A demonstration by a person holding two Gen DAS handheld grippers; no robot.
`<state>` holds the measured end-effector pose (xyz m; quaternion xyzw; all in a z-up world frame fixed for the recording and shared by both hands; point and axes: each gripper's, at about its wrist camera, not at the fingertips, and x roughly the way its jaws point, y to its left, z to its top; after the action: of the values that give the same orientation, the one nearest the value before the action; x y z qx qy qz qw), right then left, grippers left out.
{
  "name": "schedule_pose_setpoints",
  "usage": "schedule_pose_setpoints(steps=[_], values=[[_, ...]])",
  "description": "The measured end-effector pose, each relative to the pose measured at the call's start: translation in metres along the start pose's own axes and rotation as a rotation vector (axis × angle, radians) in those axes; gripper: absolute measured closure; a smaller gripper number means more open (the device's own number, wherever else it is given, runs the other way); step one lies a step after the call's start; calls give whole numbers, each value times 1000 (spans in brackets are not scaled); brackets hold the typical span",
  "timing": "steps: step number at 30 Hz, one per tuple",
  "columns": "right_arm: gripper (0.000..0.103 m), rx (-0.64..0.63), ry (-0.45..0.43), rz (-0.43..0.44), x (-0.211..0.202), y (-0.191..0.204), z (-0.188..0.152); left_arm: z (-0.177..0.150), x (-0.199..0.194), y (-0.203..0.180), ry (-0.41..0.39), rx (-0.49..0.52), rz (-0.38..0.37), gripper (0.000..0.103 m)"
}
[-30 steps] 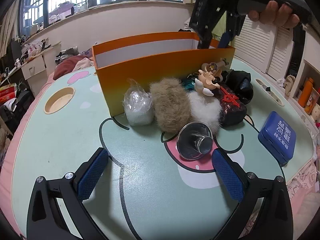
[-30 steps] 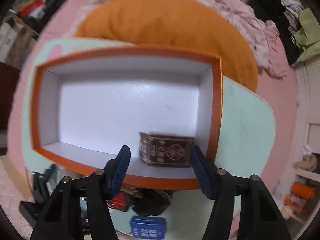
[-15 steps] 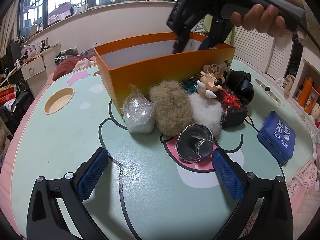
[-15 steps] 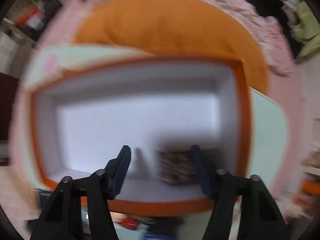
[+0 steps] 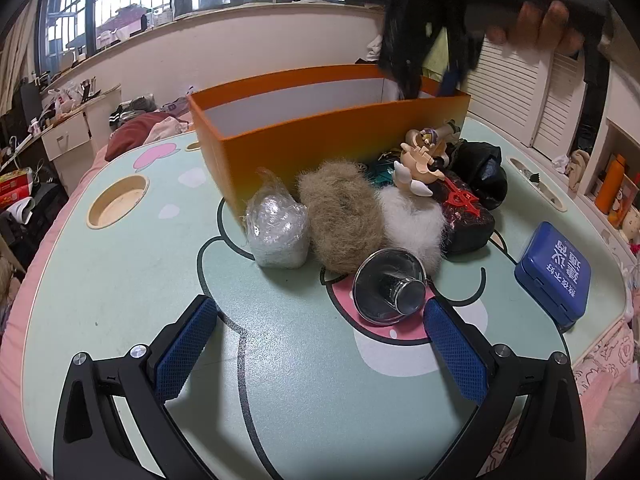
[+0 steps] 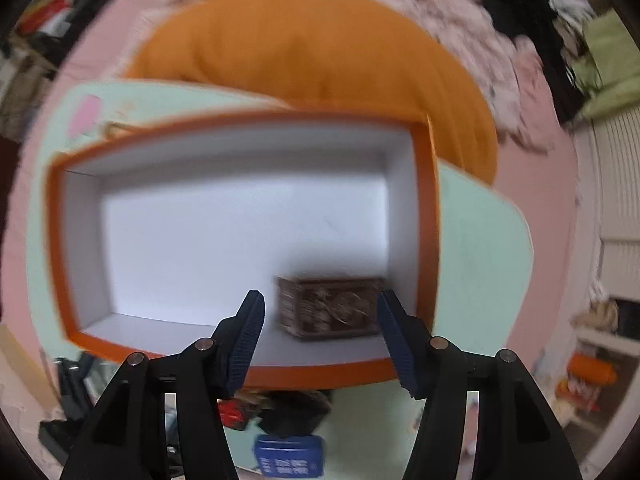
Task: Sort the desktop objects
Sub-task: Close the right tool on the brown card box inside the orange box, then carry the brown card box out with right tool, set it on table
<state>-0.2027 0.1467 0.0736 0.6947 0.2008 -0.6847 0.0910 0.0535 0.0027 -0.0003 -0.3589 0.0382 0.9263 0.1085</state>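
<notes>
An orange box with a white inside stands at the back of the green table; from above it holds a brown patterned card box in its near right corner. My right gripper is open and empty, hovering above that corner; it shows blurred in the left wrist view. My left gripper is open and empty, low over the table in front of a shiny metal funnel. Behind the funnel lie a clear plastic bag, a brown fur ball, a white fur ball and a small figurine.
A blue tin lies at the table's right edge, also in the right wrist view. A dark red-patterned box and a black bag sit right of the pile. A round cup hole is at the left. An orange cushion lies beyond the table.
My right gripper has shifted above the orange box and stays open; the card box lies in the box's corner. The orange box has turned slightly. My left gripper has not moved.
</notes>
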Motion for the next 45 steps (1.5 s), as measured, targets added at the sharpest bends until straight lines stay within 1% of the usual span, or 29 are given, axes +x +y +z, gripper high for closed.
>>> schedule_pose_setpoints(steps=[1, 3, 5, 6, 7, 11, 13, 14, 16, 17, 19, 20, 22, 23, 24, 25, 27, 29, 30, 31, 32, 33, 36, 38, 39, 41, 42, 43, 45], values=[[41, 7, 32, -19, 14, -2, 2, 0, 0, -1, 0, 3, 2, 0], [33, -14, 22, -90, 28, 4, -3, 0, -1, -4, -5, 15, 11, 0], [49, 1, 32, -1, 32, -2, -5, 0, -1, -3, -5, 12, 6, 0], [71, 9, 41, 103, 34, -7, -9, 0, 0, -1, -3, 6, 2, 0], [77, 13, 40, 134, 35, -9, -12, 0, 0, -1, -4, 5, 2, 0], [84, 20, -12, 140, 40, -20, -26, 0, 0, -2, -5, 7, 3, 0], [84, 35, -48, 162, 40, -29, -30, 0, -1, -2, -5, 4, 0, 0], [85, 40, -80, 166, 38, -33, -33, 0, -1, -2, -4, 4, -1, 0], [85, 57, -156, 214, 29, -42, -43, 0, -1, -2, -5, 3, 0, 0], [85, 69, -227, 259, 17, -48, -54, 0, -1, -3, -5, 3, 0, 0], [85, 74, -332, 346, -5, -59, -63, 0, -1, -2, -5, 3, 0, 0], [85, 74, -401, 403, -17, -65, -83, 1, 0, -3, -5, 3, 0, 0], [85, 75, -467, 483, -35, -53, -109, 1, 0, -3, -5, 3, -1, 0], [85, 72, -491, 521, -36, -53, -128, 1, -1, -2, -5, 3, -2, 0], [85, 69, -508, 544, -32, -54, -148, 1, -1, -3, -5, 4, -3, 0], [85, 68, -513, 559, -32, -52, -161, 1, -1, -2, -5, 6, -6, 0], [85, 76, -511, 589, -14, -50, -180, 1, -4, 1, -8, -4, -44, 0], [84, 108, -498, 617, 8, -52, -197, 6, -17, 10, -53, -36, -73, 0], [84, 111, -490, 630, 17, -50, -201, 14, -27, 17, -98, -60, -65, 0], [84, 106, -484, 652, 19, -44, -206, 22, -32, 21, -121, -77, -54, 0], [84, 100, -469, 693, 30, -41, -205, 36, -34, 27, -126, -94, -28, 0], [84, 93, -452, 712, 39, -38, -199, 45, -31, 30, -107, -98, -7, 0], [84, 70, -432, 722, 50, -24, -182, 74, -7, 39, -10, -91, 39, 0], [83, 60, -439, 744, 45, -18, -182, 87, 9, 44, 33, -98, 51, 1], [83, 70, -464, 737, 43, -19, -176, 95, 18, 47, 55, -112, 44, 1], [78, 90, -518, 685, 36, -21, -177, 105, 33, 51, 97, -126, 35, 1], [71, 106, -572, 663, 31, -25, -176, 111, 42, 53, 107, -129, 48, 1], [65, 116, -601, 662, 28, -28, -178, 114, 47, 54, 108, -129, 70, 1], [61, 157, -686, 612, 21, -35, -185, 116, 53, 55, 108, -134, 115, 5]])
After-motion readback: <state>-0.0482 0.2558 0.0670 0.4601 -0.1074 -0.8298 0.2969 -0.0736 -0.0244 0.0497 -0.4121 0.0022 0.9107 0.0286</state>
